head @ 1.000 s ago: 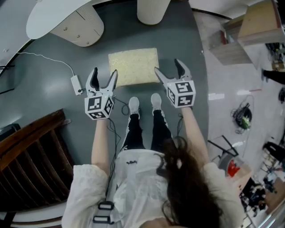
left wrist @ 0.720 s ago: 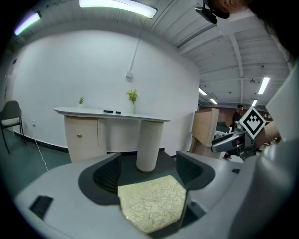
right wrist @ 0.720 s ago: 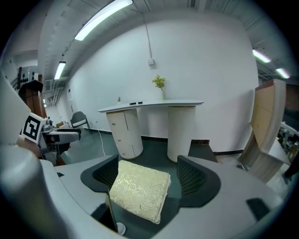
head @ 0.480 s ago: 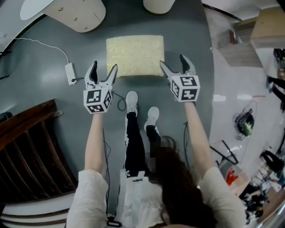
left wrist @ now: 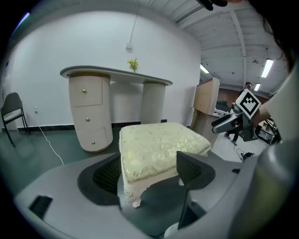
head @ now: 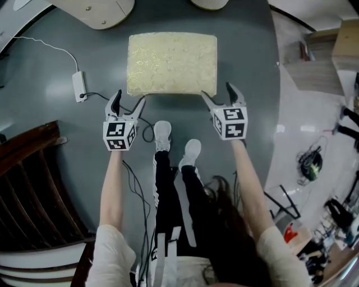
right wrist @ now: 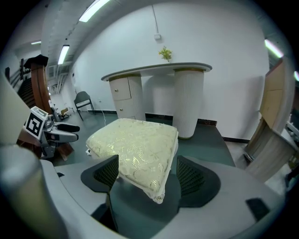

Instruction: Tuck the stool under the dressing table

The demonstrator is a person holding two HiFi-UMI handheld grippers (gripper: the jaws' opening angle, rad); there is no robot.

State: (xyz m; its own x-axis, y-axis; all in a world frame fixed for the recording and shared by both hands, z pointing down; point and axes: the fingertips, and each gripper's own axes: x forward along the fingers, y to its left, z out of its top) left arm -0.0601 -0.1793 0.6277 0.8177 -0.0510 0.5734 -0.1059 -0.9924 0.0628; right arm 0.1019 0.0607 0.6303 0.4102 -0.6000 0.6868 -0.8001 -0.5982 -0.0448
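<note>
straddling the near corners of the square cream brocade-cushioned stool, the left gripper and right gripper are gaping wide, clamping nothing. the stool is standing short of the pale curved-top dressing table; pushing both corners evenly is probably wisest.

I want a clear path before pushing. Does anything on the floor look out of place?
A white corded adapter lies loose on the floor left of the stool, near the dressing table; it looks off the stool's straight path. The stool itself stands upright and undamaged.
</note>
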